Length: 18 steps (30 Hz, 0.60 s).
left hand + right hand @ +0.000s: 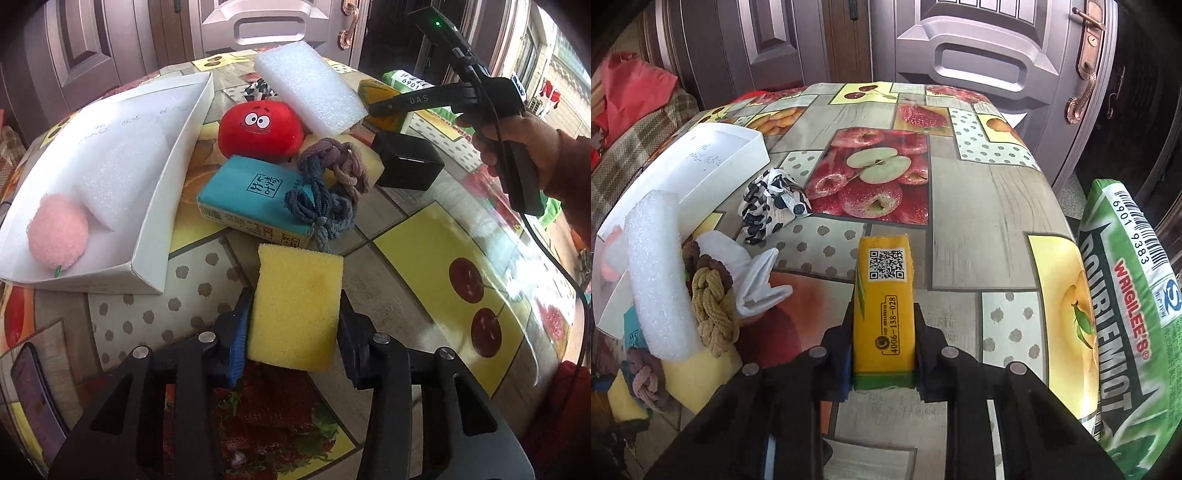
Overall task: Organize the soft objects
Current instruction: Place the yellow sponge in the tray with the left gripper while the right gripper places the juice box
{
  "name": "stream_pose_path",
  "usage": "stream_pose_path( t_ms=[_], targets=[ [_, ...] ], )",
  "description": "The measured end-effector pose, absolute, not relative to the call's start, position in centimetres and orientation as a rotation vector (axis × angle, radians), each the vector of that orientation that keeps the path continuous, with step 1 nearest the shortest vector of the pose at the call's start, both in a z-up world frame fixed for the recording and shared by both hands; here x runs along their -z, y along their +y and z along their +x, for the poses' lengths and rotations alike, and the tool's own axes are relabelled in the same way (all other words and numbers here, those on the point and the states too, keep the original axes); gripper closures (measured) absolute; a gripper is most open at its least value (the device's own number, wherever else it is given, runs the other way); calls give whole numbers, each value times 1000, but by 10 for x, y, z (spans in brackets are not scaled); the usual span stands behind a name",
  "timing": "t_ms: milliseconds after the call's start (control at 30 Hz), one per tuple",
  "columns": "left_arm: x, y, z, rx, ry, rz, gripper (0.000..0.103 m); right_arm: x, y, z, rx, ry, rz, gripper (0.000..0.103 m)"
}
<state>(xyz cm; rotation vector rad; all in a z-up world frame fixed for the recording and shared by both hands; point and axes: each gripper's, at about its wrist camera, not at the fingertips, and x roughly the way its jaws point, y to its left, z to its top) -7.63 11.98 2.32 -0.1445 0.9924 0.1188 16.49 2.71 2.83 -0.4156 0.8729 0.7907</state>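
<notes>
Where pads pinch it, yellow sponge (297, 310), porous, faintly stained.

**Two wrist cameras, both tilted down at the table**

The left view looks steeply over its fingers, close above the fruit-print tablecloth (406, 236); the right does likewise, facing the door (979, 48); both share the white box (147, 236) (713, 155) and foam block (310, 85) (657, 273).

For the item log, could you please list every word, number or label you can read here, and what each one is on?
"WRIGLEE'S", "DOUBLEMIOT", "6901 9383": green pack.
"4006-138-028", beside a QR code: yellow pack, gripped by the right gripper.
"DAS": right gripper's finger.
Chinese characters: teal pack; small print too small to read.
Faint handwriting: white tray; unreadable.
</notes>
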Motion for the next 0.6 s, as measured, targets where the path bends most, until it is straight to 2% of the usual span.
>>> stream_pose_path(
  t_ms=[167,400,600],
  targets=[
    [-49,124,-88,-141,898,-173,64,-67,6,152,-801,799,-284,79],
    [-115,156,-100,-291,725,-249,63,-143,-6,112,-892,630,-108,79],
    [-165,188,-105,-474,622,-241,63,-180,9,82,-996,550,-49,79]
  ],
)
